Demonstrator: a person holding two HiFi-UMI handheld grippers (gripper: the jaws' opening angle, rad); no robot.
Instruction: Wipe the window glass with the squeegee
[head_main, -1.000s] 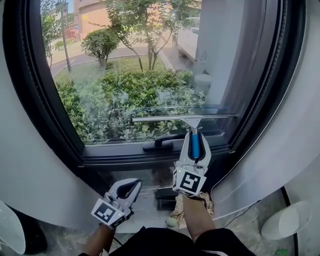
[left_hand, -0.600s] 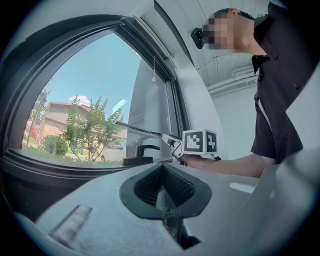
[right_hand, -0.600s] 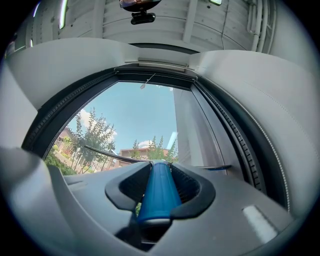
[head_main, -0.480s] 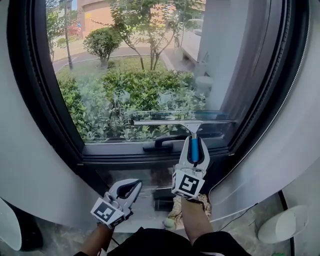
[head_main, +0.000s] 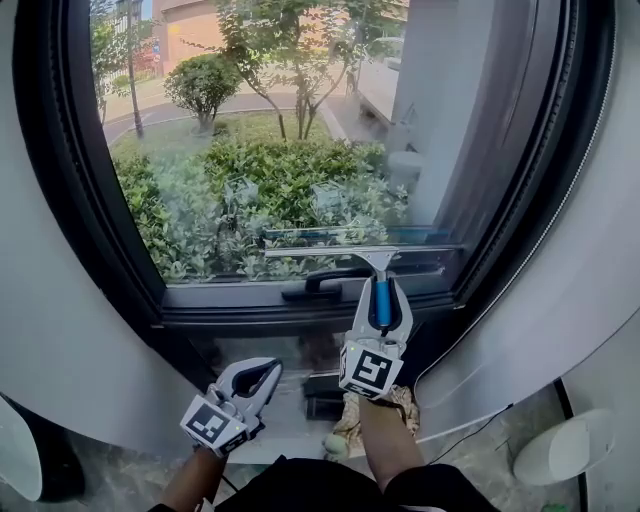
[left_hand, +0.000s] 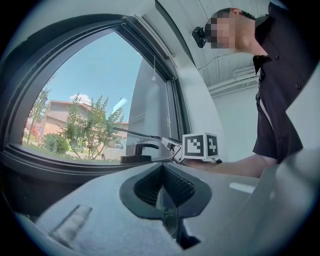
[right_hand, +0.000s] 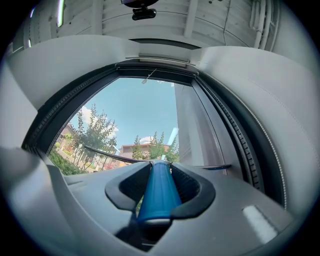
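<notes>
The squeegee has a blue handle and a long metal blade lying level against the window glass, low down and just above the bottom frame. My right gripper is shut on the handle, directly below the blade. In the right gripper view the blue handle runs between the jaws, and the blade shows beyond. My left gripper hangs low at the left, under the sill, shut and empty. In the left gripper view, the blade and the marker cube show ahead.
A black window handle sits on the lower frame just under the blade. The dark window frame curves round the glass, with white wall on both sides. Crumpled cloth and a cable lie on the floor below.
The right gripper has drawn the squeegee a little down the glass, towards the lower frame. The left gripper has stayed in place.
</notes>
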